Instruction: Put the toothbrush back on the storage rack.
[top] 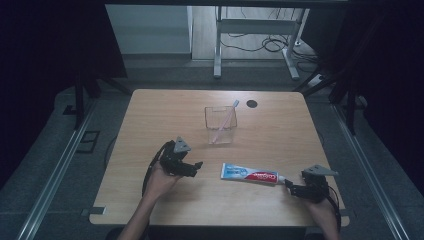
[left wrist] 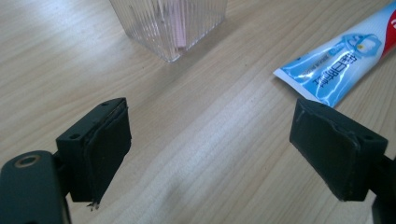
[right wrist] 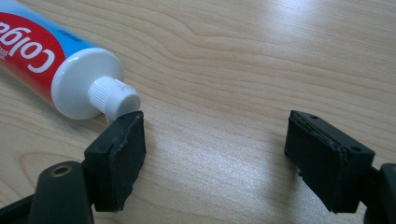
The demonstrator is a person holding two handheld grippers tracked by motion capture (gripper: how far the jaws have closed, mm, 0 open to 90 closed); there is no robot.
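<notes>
At the near edge of the wooden surface (top: 150, 115), my two grippers flank a toothpaste tube (top: 249, 174) that lies flat on its side, its crimped end toward the middle of the near edge and its white cap (right wrist: 113, 96) toward the near right corner. My right gripper (top: 294, 189), low over the near right corner, has its fingers (right wrist: 116, 156) spread wide with bare wood between them; one of them sits just beside the cap, though I cannot tell whether it touches. My left gripper (top: 196, 167), toward the near left, also has its fingers (left wrist: 100, 144) spread apart, holding nothing, with the tube's crimped end just beyond one of them. Farther back, near the centre of the surface, stands a clear ribbed plastic cup (top: 220, 124), upright, with a pink toothbrush (top: 224, 121) leaning inside it. A small dark round hole (top: 251, 104) marks the wood near the far edge.
</notes>
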